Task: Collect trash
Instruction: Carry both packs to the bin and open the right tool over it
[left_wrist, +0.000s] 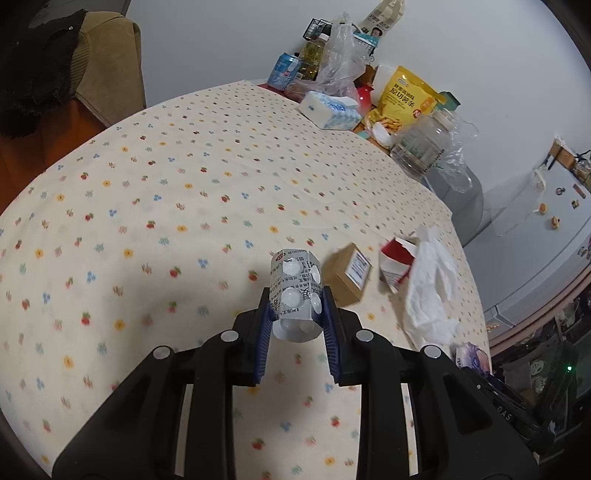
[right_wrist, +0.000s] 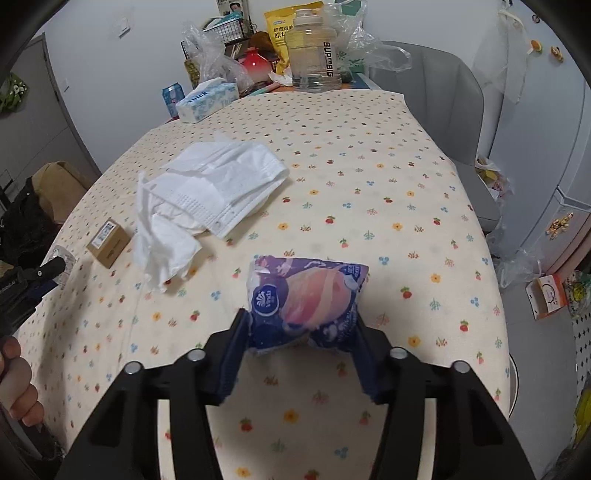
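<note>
A silver pill blister pack (left_wrist: 293, 288) stands bent between the blue pads of my left gripper (left_wrist: 295, 297), which is shut on it just above the flowered tablecloth (left_wrist: 166, 206). To its right lie a small brown box (left_wrist: 347, 273), a torn red-and-white carton (left_wrist: 395, 264) and crumpled white tissue (left_wrist: 428, 284). My right gripper (right_wrist: 300, 315) is shut on a purple tissue packet (right_wrist: 306, 291), squeezing its lower end. In the right wrist view a white face mask (right_wrist: 229, 184) and the tissue (right_wrist: 162, 243) lie beyond it, with the brown box (right_wrist: 109, 242) further left.
At the table's far end stand a blue tissue box (right_wrist: 207, 98), a clear water jug (right_wrist: 314, 51), a yellow snack bag (left_wrist: 404, 96), a can (left_wrist: 282, 70) and plastic bags. A grey chair (right_wrist: 454, 122) is at the right edge. A hand (right_wrist: 18, 384) shows at lower left.
</note>
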